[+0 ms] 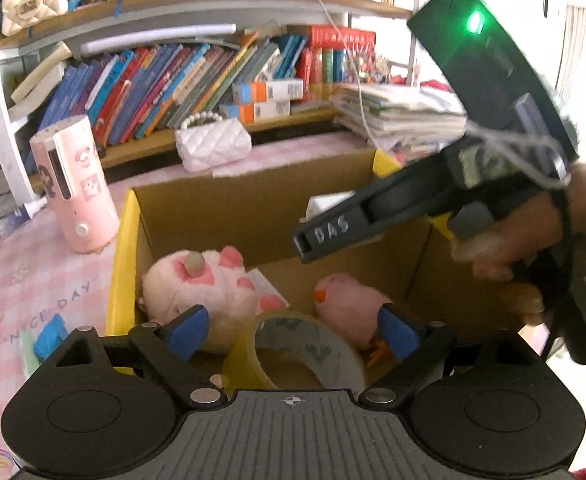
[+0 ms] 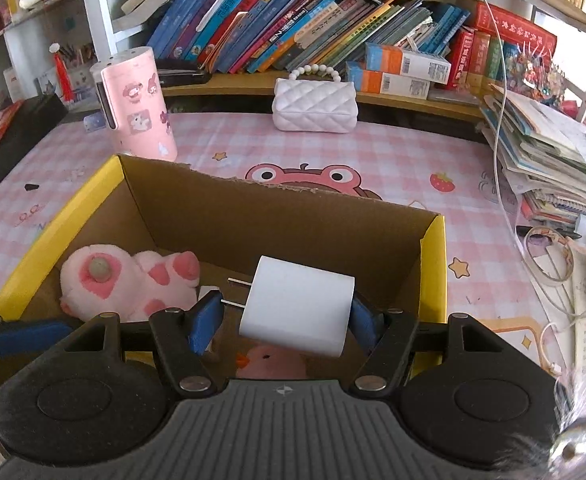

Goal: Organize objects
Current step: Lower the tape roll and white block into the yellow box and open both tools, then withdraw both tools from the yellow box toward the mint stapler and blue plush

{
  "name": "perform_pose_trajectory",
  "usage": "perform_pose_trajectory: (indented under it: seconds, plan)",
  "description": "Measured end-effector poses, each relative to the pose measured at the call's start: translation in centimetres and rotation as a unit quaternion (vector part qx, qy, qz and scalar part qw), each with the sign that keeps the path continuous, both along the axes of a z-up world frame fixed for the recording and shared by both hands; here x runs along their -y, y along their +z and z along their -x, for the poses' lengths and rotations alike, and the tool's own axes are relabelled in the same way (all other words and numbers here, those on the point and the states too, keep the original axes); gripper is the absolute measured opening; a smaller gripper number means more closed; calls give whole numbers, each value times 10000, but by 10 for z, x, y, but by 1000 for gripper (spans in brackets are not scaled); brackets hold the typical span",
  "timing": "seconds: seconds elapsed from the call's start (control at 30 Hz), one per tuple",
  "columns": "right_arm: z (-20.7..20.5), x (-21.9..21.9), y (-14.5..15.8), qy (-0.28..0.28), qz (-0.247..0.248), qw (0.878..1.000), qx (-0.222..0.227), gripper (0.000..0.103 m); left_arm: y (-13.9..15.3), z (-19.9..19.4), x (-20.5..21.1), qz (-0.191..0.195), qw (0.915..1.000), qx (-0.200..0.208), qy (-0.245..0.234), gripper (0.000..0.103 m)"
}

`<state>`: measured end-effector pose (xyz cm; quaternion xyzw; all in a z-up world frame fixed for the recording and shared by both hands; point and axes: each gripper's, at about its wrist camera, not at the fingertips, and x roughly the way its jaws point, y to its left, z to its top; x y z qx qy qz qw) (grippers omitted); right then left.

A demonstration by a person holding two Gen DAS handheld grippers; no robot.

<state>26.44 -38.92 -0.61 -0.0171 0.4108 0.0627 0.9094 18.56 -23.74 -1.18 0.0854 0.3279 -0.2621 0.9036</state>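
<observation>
The right gripper (image 2: 283, 318) clamps a white charger (image 2: 297, 306) above the cardboard box (image 2: 277, 216) (left gripper (image 1: 293, 330) spread wide over the tape roll (image 1: 293, 356)), and an off-centre release could bounce it off the plush toys.

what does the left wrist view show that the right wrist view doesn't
Only the left wrist view: a roll of tape between the open left gripper fingers, and the right gripper's body held in a hand.

Only the right wrist view: the white charger plug gripped by the right gripper, a frog print on the pink tablecloth.

Both: the cardboard box, pink-spotted plush, pink chick plush, white quilted purse, pink cylinder.
</observation>
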Motion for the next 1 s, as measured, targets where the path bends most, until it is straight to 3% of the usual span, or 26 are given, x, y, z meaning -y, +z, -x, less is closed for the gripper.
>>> perform_pose_trajectory:
  seconds: [0.3,0.5,0.73,1.0]
  plan:
    - [-2,-5,-2,-9,217,9997,-94,66,12,10,-14,196,9996,163,80,94]
    - [11,-5,11,-191,147,9996,134,68,26,20,-31,386,9983,340,267,94]
    - [55,-9,38,-535,-13,9959,723,68,41,38,-59,678,9952,509,482,95]
    - [125,-18,58,-1260,-78,9834,1303,68,44,69,-94,837,9936,523,549,95]
